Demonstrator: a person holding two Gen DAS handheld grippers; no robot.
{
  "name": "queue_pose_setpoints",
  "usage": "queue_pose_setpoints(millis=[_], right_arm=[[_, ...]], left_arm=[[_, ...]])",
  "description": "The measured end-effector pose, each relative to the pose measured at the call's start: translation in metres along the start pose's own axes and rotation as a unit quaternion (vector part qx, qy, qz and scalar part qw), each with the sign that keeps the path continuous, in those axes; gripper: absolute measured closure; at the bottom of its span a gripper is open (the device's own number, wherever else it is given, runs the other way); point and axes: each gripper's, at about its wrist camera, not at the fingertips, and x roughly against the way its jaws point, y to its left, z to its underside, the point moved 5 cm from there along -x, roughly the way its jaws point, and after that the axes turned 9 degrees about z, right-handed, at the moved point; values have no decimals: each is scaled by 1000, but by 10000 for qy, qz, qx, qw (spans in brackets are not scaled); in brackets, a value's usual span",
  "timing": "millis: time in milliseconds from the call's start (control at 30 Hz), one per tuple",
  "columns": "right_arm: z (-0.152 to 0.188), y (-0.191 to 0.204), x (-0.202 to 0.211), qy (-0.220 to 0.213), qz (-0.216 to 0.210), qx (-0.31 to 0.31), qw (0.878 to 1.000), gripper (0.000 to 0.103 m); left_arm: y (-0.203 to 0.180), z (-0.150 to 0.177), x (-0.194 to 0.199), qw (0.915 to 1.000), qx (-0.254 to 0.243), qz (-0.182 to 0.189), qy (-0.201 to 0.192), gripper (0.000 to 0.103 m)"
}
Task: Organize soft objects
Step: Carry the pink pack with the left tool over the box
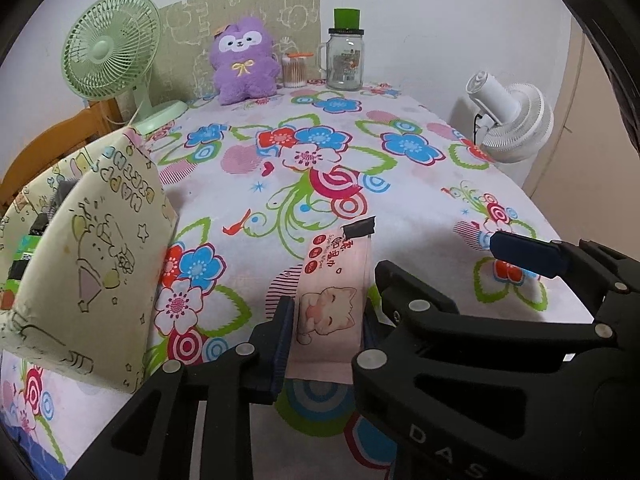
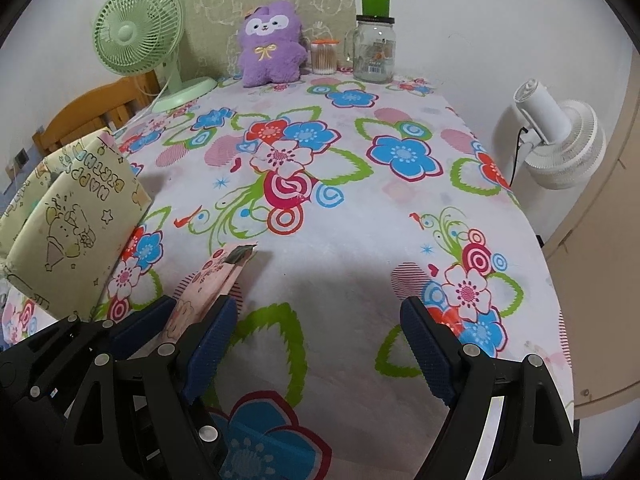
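Note:
A pink pack of wet wipes [image 1: 332,304] with a cat drawing is clamped between my left gripper's [image 1: 326,320] blue pads, just above the flowered tablecloth [image 1: 304,184]. In the right wrist view the same pack [image 2: 212,284] shows at lower left, held by the left gripper's fingers [image 2: 212,332]. My right gripper [image 2: 316,340] is open and empty over the near table; one of its fingers [image 1: 524,254] shows in the left wrist view. A purple plush toy [image 1: 244,60] sits upright at the far edge, also in the right wrist view [image 2: 270,46].
A cream fabric storage box [image 1: 92,264] with cartoon print stands open at the table's left edge. A green desk fan [image 1: 110,48], a cotton swab jar [image 1: 294,70] and a glass mug jar [image 1: 345,56] stand at the back. A white fan [image 1: 516,120] is off the right side.

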Motion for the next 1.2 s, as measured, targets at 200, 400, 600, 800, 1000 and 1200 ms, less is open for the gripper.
queue_pose_setpoints(millis=[200,400,600,800,1000,1200], right_arm=[[1,-2,17,-99,49,-61,9999,17],[2,-2,34,-193,108,-153,9996,17],[3,0,54,-339,148,-177,9992,17],[2,6,72,-442,215,-151,9987,17],[-1,16,91,-569,306,-96,9979,16],[-9,27,107,-708,313,-77,9970,16]], left_arm=[[-3,0,14,9999,-24,6,-117,72],[-6,-1,31,9996,-98,-10,-260,72],[-7,-2,47,9992,-152,6,-376,72],[-4,-3,65,9988,-222,58,-437,72],[2,-6,83,9982,-257,55,-547,72],[12,-12,100,9973,-266,14,-678,72]])
